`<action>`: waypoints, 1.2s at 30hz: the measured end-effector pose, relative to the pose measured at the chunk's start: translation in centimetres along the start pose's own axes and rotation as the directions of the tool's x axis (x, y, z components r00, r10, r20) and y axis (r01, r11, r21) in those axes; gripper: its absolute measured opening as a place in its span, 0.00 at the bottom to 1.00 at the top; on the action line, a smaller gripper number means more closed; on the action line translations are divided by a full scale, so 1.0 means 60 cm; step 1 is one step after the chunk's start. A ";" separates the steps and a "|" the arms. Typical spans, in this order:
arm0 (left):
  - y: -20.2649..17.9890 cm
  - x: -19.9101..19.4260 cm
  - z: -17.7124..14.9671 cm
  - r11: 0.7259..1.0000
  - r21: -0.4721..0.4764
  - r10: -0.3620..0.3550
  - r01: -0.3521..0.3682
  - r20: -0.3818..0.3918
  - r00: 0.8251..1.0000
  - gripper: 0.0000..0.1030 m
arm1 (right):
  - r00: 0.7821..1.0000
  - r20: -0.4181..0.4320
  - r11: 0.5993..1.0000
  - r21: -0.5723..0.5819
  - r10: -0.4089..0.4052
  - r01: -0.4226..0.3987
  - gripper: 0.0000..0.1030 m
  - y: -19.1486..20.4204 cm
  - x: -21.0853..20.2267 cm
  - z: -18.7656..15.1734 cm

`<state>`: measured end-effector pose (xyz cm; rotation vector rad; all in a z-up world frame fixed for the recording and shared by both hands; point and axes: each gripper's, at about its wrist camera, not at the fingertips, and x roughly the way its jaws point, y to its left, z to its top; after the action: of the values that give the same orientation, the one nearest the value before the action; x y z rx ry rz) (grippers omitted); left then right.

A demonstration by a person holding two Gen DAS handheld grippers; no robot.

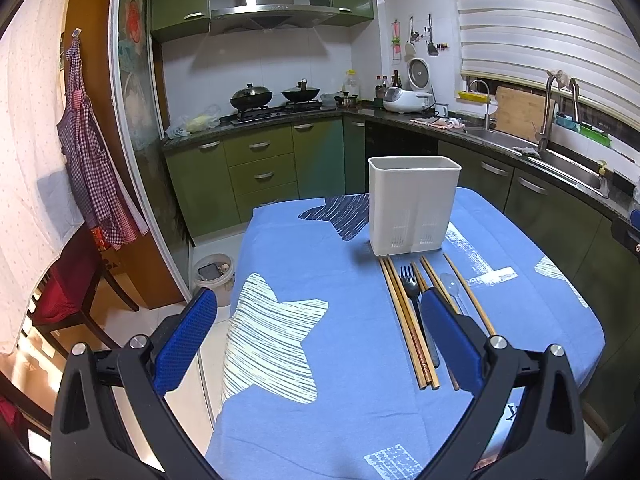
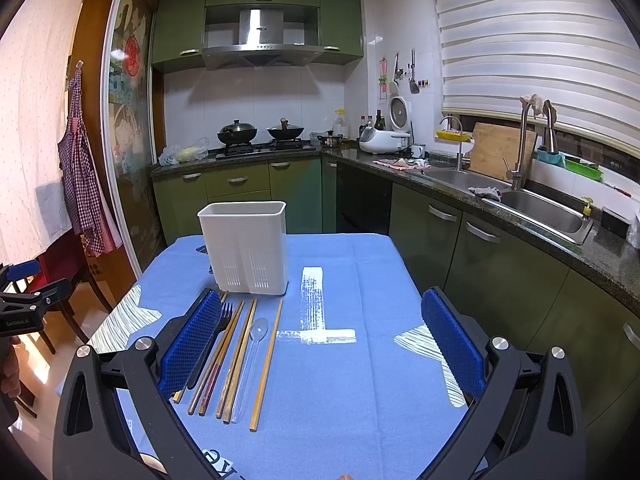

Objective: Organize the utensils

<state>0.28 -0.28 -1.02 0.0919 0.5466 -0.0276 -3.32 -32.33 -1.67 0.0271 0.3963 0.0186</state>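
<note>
**Utensils wait in a row, handles toward both open grippers**

Fingers of the right gripper (image 2: 320, 344) stand spread wide and hold nothing, its left blue-padded finger (image 2: 188, 344) hanging just over the near end of the utensil row on the blue patterned cloth of the desk (image 2: 344, 392). The left gripper (image 1: 316, 344) is likewise released and empty, its right pad overlapping the same row from the other side. The wooden chopsticks (image 2: 266, 364), black plastic fork (image 2: 218, 330) and clear plastic spoon (image 2: 254, 354) lie side by side, long axes running away from the fingers toward the white plastic two-compartment utensil holder (image 2: 244, 246), which stands upright just beyond their far tips. Either hand appears about equally near; a grasp would likely need the fingers closing across the shafts.
</note>
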 end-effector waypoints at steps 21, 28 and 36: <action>0.017 -0.011 0.008 1.000 -0.013 0.017 -0.017 0.005 1.000 0.94 | 1.000 -0.002 1.000 0.001 0.002 -0.002 0.96 0.001 0.001 0.001; 0.017 -0.010 0.007 1.000 -0.014 0.015 -0.015 0.002 1.000 0.94 | 1.000 -0.002 1.000 0.000 0.000 0.000 0.96 0.001 0.001 0.002; 0.014 -0.009 0.005 1.000 -0.011 0.014 -0.014 0.000 1.000 0.94 | 1.000 -0.003 1.000 0.001 -0.001 0.001 0.96 0.002 0.003 0.000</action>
<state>0.05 0.52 -0.42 0.0849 0.5455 -0.0109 -3.14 -32.19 -1.73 0.0280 0.3990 0.0172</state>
